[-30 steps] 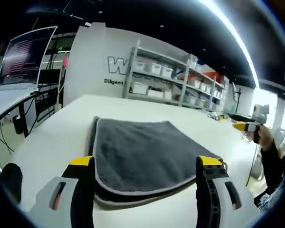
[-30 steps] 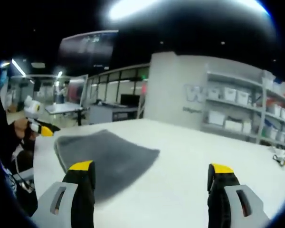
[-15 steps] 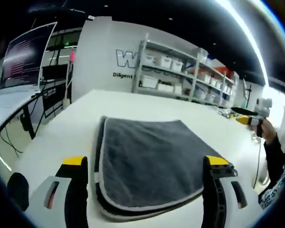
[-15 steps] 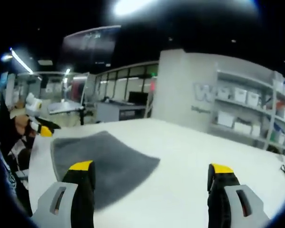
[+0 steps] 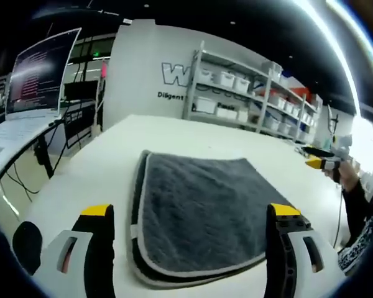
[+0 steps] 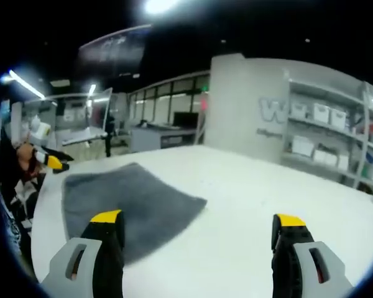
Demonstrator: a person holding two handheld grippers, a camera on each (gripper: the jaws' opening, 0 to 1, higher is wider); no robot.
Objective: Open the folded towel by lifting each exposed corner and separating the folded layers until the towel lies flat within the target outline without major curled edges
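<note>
Left gripper (image 5: 189, 217) was held with jaws spread wide, nothing pinched, hovering just above the near edge of the towel (image 5: 202, 208). Right gripper (image 6: 199, 223) was likewise spread and empty, over bare table (image 6: 248, 205), towel (image 6: 121, 198) off to its left. Towel was seen folded in layers, grey, flat on the white table (image 5: 81, 180). Shelving (image 5: 255, 102) was noted behind.

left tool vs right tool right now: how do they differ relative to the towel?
The left tool faces the folded grey towel squarely, its near edge lying between the open jaws. The right tool points mostly at bare white table, with the towel off to its left side, partly behind one jaw. Shared: both are open, empty, yellow-tipped, and neither grips the towel.
</note>
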